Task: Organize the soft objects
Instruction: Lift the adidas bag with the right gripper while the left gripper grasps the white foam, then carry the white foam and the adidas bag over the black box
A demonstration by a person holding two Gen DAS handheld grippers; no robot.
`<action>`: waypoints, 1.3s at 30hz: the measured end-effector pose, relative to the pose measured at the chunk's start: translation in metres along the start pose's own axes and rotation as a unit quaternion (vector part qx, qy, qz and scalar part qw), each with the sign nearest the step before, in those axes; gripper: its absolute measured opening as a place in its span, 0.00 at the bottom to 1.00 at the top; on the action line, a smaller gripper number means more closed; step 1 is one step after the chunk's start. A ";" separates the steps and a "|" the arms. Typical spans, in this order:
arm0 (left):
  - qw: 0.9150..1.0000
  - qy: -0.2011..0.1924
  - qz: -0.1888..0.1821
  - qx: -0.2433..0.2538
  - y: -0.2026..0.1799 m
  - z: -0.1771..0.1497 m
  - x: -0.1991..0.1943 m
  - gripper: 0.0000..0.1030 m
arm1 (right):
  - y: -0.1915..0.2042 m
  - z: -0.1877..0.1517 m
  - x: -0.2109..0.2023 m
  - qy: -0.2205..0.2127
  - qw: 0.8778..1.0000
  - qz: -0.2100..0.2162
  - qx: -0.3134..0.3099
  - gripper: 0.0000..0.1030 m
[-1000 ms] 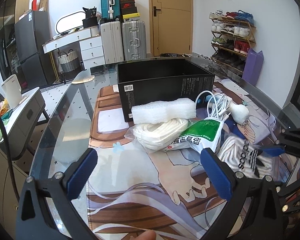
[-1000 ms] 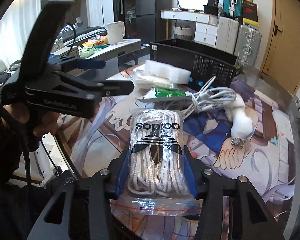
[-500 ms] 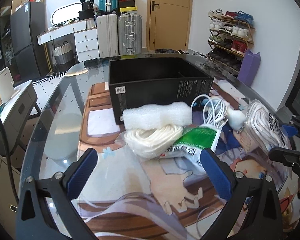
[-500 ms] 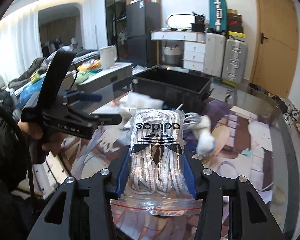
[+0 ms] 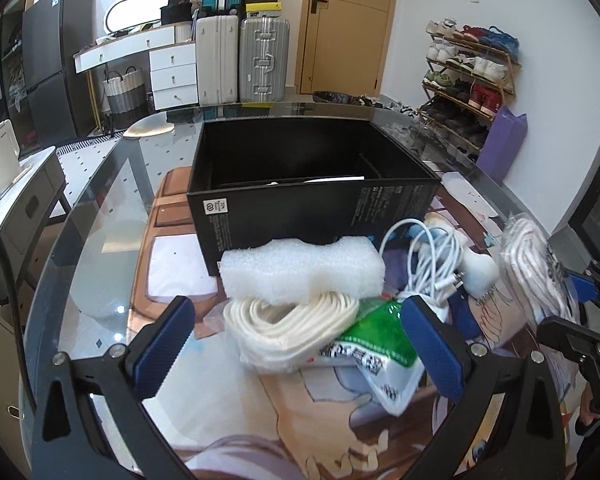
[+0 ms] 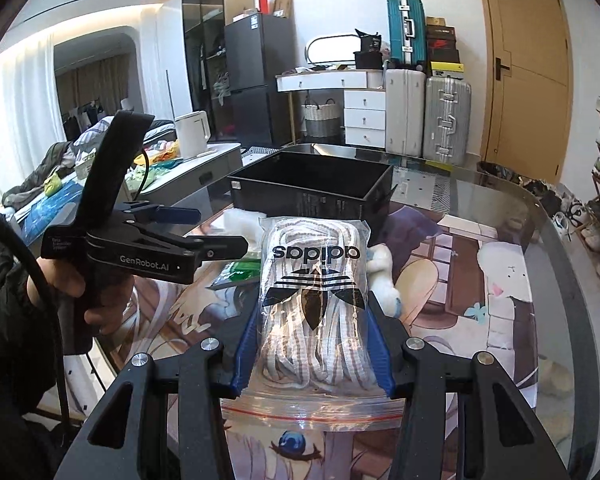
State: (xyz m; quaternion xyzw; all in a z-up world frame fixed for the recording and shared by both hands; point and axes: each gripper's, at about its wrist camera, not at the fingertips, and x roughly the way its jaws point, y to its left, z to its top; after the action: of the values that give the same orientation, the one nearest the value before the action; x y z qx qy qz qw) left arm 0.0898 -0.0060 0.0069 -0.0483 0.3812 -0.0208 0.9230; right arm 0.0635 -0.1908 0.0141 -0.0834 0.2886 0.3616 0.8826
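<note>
My right gripper (image 6: 314, 344) is shut on a clear Adidas bag of white laces (image 6: 314, 280) and holds it above the table, short of the open black box (image 6: 312, 192). The bag also shows at the right of the left wrist view (image 5: 534, 276). My left gripper (image 5: 296, 344) is open and empty, low over a pile in front of the black box (image 5: 312, 184): a white foam block (image 5: 304, 270), a bag of white cord (image 5: 292, 328), a green packet (image 5: 374, 344), a white cable bundle (image 5: 428, 256) and a white plush piece (image 5: 480, 270).
The glass table (image 5: 100, 240) carries a printed mat (image 5: 260, 420). A side cabinet with a kettle (image 5: 0, 156) stands to the left. Suitcases (image 5: 264, 60), drawers and a shoe rack (image 5: 468, 80) stand beyond the table.
My right gripper lifted the laces bag off the mat and carried it up toward the black box. My left gripper moved forward, closer to the pile, still open.
</note>
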 end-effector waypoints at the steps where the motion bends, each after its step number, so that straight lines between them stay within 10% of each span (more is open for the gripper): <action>1: 1.000 0.002 0.001 -0.001 0.000 0.001 0.002 1.00 | -0.001 0.001 0.000 0.000 1.000 -0.002 0.002 0.47; 39: 1.000 -0.026 0.012 0.013 -0.015 0.027 -0.018 0.87 | -0.021 0.029 0.006 -0.009 1.000 -0.011 0.013 0.47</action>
State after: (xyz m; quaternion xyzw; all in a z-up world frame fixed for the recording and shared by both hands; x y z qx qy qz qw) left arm 0.0957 -0.0181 0.0402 -0.0322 0.3571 -0.0135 0.9334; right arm 0.0947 -0.1918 0.0331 -0.0720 0.2842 0.3487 0.8902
